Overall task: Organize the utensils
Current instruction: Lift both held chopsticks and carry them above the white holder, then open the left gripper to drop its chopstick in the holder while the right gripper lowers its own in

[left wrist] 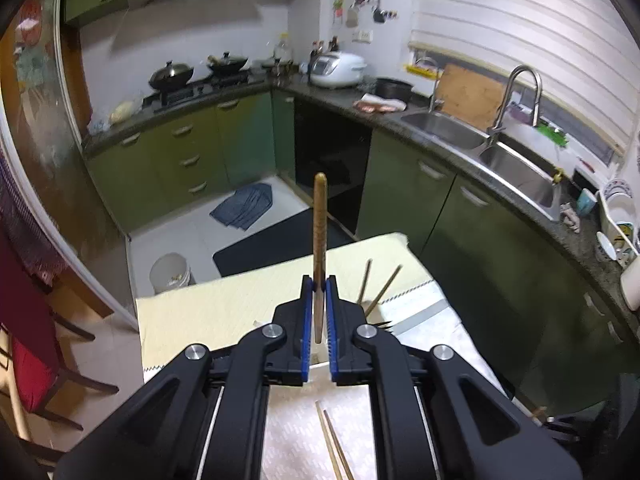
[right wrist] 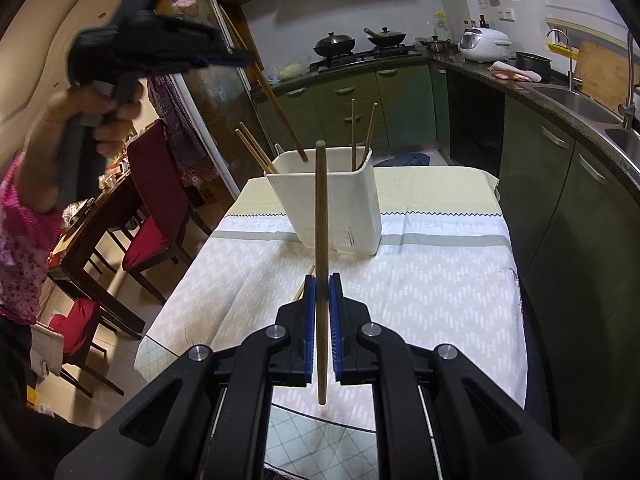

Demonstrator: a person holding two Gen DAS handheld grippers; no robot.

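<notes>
Left wrist view: my left tongs are clamped on a chopstick pointing to 12 o'clock; two loose chopsticks lie on the counter at 6.

Right wrist view: my right tongs grip another chopstick, upright; the white bin stands at 12 on the counter, sticks inside.

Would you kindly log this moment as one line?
left gripper: shut on chopstick | right gripper: shut on chopstick | white holder: on table

Rice cooker, woks, sink
</notes>
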